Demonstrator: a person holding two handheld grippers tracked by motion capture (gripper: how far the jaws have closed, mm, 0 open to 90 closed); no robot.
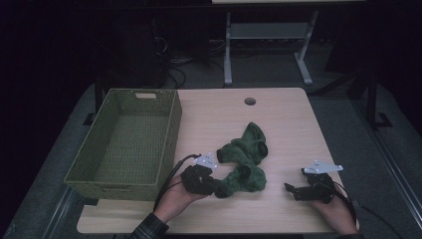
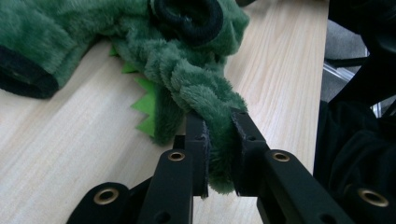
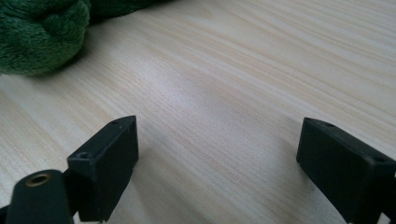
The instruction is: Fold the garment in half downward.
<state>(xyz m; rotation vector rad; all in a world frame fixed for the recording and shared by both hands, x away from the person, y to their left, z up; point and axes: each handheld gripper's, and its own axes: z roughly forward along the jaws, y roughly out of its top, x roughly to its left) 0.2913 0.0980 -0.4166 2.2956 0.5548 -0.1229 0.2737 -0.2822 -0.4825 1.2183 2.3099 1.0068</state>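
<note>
The left hand-held gripper (image 2: 219, 154) is pinching the near-left end of the green plush garment (image 1: 244, 159), which is stretching far-right across the tabletop (image 1: 288, 114); the right hand-held gripper (image 3: 217, 163) is waiting wide, empty, right of it.

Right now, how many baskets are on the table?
1. The green woven basket sits at the table's left edge, apart from the green plush garment at its middle. Nothing suggests another is hidden.

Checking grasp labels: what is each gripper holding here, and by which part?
Left gripper is shut on the green plush garment, pinching a fold at its near edge. Right gripper is open, holding nothing.
</note>
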